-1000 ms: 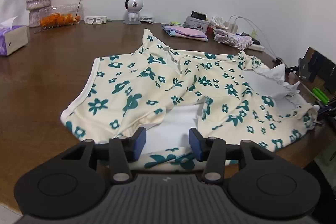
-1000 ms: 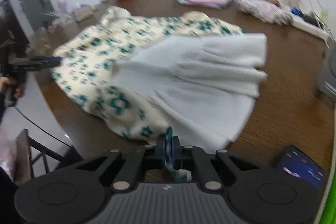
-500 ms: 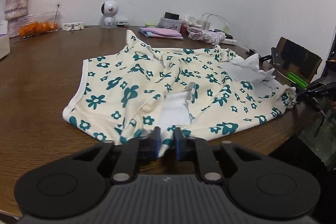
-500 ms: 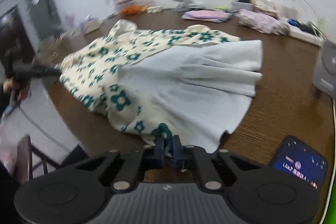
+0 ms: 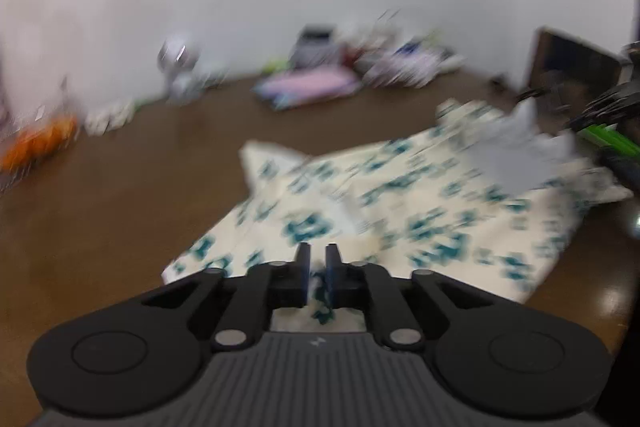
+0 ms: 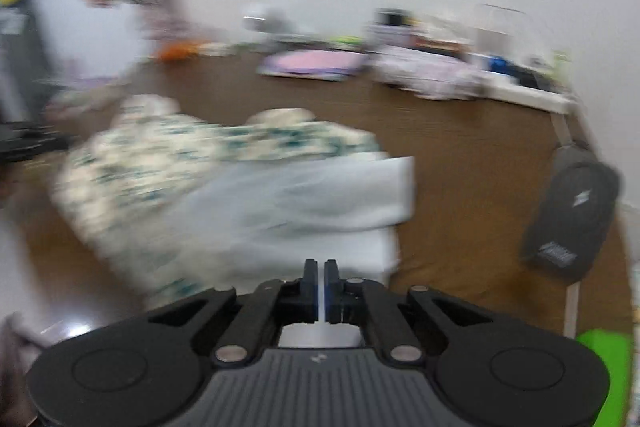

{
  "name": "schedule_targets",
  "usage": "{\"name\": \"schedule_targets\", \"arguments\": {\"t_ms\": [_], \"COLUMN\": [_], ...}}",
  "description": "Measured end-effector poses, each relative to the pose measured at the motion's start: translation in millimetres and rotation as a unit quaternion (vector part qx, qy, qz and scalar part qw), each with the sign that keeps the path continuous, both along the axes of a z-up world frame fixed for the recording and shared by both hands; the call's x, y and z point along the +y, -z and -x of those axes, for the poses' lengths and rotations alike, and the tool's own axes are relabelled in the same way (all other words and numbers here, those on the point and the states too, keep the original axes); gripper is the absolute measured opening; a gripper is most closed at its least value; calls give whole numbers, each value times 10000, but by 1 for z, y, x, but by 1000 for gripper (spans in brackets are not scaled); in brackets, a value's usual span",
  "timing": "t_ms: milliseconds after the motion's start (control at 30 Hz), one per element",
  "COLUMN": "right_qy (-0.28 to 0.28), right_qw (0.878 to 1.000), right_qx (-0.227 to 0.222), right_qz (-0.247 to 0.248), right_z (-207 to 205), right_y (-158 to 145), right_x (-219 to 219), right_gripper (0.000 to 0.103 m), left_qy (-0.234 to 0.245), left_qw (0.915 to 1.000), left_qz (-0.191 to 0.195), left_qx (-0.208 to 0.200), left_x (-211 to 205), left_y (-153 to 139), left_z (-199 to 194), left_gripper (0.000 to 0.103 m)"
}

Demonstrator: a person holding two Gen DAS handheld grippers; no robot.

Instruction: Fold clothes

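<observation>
A cream dress with teal flowers [image 5: 400, 211] lies on the brown wooden table [image 5: 120, 207], its white lining [image 6: 320, 195] turned up on the right side. My left gripper [image 5: 317, 255] pinches the near floral hem; its jaws are opening slightly, and cloth still sits between the pads. My right gripper [image 6: 321, 269] grips the near white edge of the same dress [image 6: 180, 155]. Its jaws are opening slightly too, with a thin strip of fabric between them. Both views are motion-blurred.
Folded pink clothes [image 5: 308, 87] and clutter line the far wall, with a white round camera [image 5: 178, 67] and an orange-filled container [image 5: 36, 143]. A grey device [image 6: 572, 215] stands at the table's right. The right gripper [image 5: 612, 103] shows at the left view's right edge.
The left gripper, open a second ago, has shut on the hem. Both grippers have lifted and swept across with the cloth, and the dress has shifted and bunched on the table.
</observation>
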State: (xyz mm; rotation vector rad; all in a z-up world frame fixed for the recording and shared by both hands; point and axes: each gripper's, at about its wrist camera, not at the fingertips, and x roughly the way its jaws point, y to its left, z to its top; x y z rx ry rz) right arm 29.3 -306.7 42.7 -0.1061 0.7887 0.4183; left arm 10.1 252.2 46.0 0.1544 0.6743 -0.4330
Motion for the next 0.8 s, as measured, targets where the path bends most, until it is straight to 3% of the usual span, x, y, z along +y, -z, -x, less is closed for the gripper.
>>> {"name": "schedule_targets", "arguments": {"t_ms": [67, 100, 133, 167, 200, 233, 333, 367, 400, 433, 467, 633, 733, 800], "right_qy": [150, -87, -398, -770, -1059, -1214, -1556, -1629, -1631, -1607, -1603, -1734, -1582, -1598], "right_qw": [9998, 9998, 9979, 9937, 9895, 9885, 9868, 9859, 9858, 9858, 9854, 9782, 9841, 9831], "right_qx": [-79, -70, -48, 25, 86, 115, 210, 252, 316, 394, 439, 458, 806, 749], "right_qz": [84, -176, -501, -813, -977, -889, -401, -279, -264, -288, -368, -1045, -11, 492], "right_z": [-1, 7, 18, 32, 45, 56, 80, 81, 79, 76, 72, 49, 29, 29], "right_y": [-5, -9, -13, -14, -11, -5, 16, 24, 29, 34, 34, -2, 10, 13], "right_x": [-1, -5, -10, -14, -15, -12, 4, 10, 12, 14, 14, -13, -1, 10], "right_gripper": [8, 14, 25, 58, 81, 83, 78, 63, 29, 8, 3, 2, 4, 14], "left_qy": [-222, -306, -369, -432, -487, -497, -560, -631, -675, -695, -712, -672, -679, -734], "left_qw": [9996, 9992, 9986, 9978, 9968, 9964, 9966, 9963, 9958, 9952, 9946, 9963, 9964, 9960], "left_qz": [110, 235, 374, 510, 622, 679, 591, 543, 560, 629, 686, 487, 449, 427], "left_qx": [147, 87, 34, -20, -77, -35, 153, 194, 255, 287, 314, 236, 239, 265], "left_x": [10, 17, 23, 29, 34, 36, 36, 35, 37, 41, 44, 41, 38, 39], "left_y": [5, 4, 3, 2, 2, 4, 16, 21, 26, 28, 31, 36, 36, 31], "left_z": [1, 13, 27, 41, 53, 59, 61, 58, 53, 50, 47, 49, 50, 54], "left_gripper": [15, 31, 43, 62, 67, 67, 63, 58, 51, 46, 39, 36, 36, 37]}}
